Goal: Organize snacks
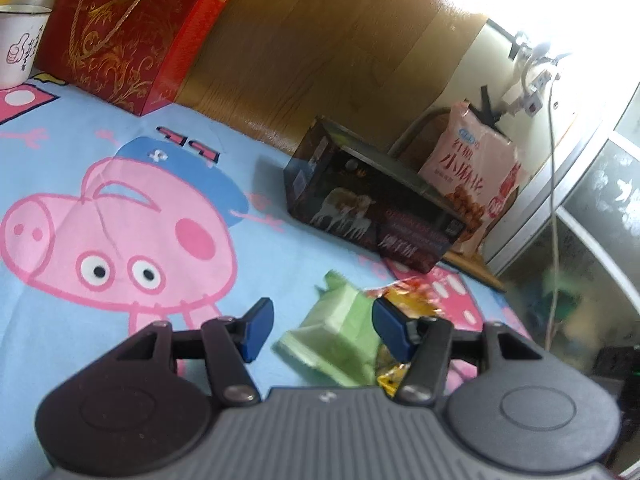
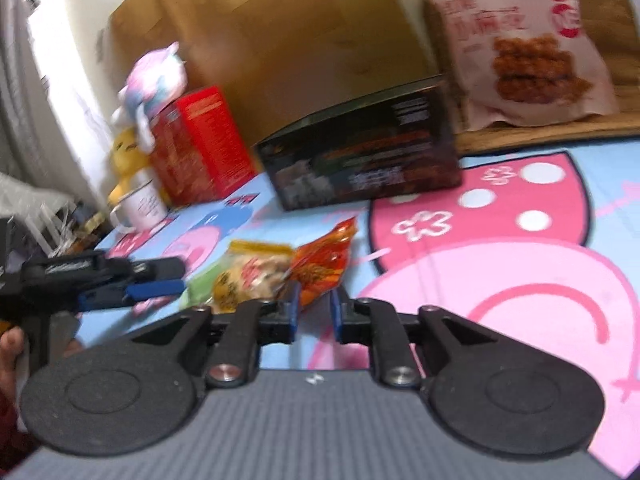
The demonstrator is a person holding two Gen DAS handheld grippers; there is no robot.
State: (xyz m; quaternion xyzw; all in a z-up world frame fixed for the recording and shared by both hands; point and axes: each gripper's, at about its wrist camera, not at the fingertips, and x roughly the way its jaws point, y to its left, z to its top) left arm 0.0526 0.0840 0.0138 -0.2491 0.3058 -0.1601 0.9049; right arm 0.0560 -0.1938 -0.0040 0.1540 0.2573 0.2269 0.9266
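Left tool (image 1: 322,330) hovering spread over green packet (image 1: 340,340) on cartoon-print bed sheet (image 1: 120,140). Right tool (image 2: 314,314), jaws parted, nearing red packet (image 2: 324,268) beside yellow packet (image 2: 250,276). Step: likely reaching to grasp. Next: close on packet, carry toward dark box (image 2: 360,152).

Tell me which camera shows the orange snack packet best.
The right wrist view: the orange snack packet lies whole and unblocked on the blue cloth. In the left wrist view, the green packet and a blue finger hide most of it.
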